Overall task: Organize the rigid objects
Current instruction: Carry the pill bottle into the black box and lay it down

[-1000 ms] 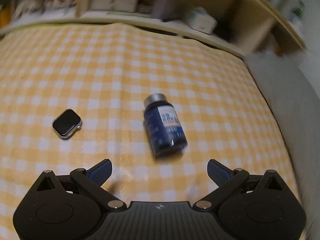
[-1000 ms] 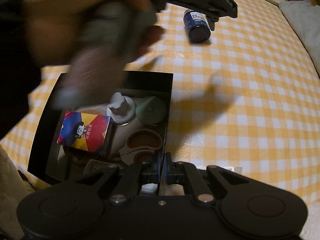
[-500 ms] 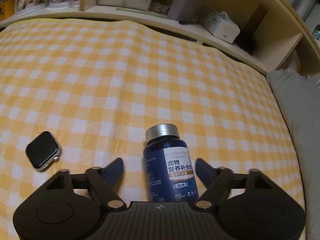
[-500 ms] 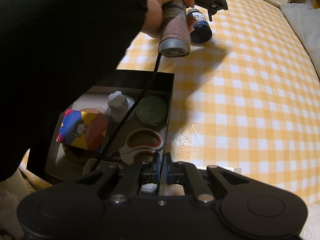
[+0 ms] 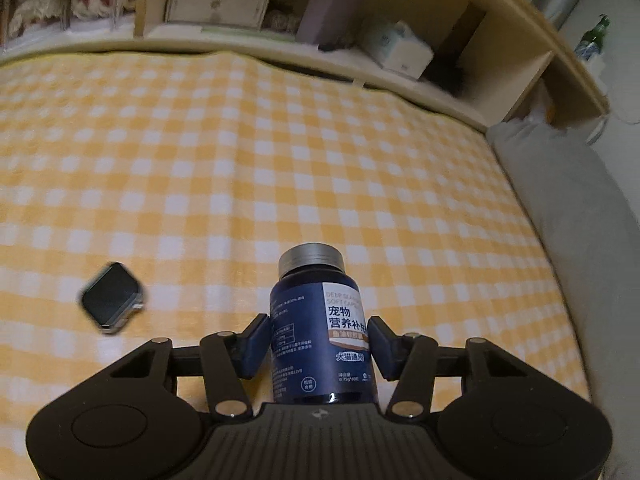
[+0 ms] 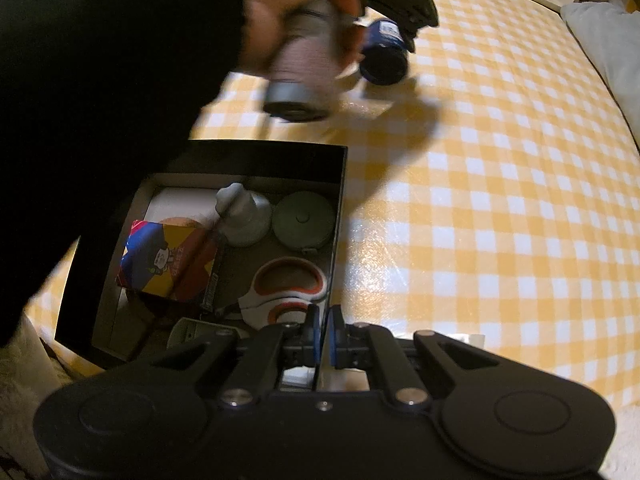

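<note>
- With its pads pressed on the supplement bottle (image 5: 320, 332), the left gripper (image 5: 318, 340) has the pick made.
- Next, I'd judge: carry it to the black box (image 6: 338, 200).
- Right gripper (image 6: 323, 332) closed, empty.

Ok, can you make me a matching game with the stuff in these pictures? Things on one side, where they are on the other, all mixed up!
Things:
1. blue bottle
2. smartwatch
3. orange-handled scissors
4. tissue box

Places:
A. inside the black box
B. on the wooden shelf behind the bed
C. between the fingers of the left gripper
D. lying alone on the yellow checked cloth

Right pairs: 1-C, 2-D, 3-A, 4-B
</note>
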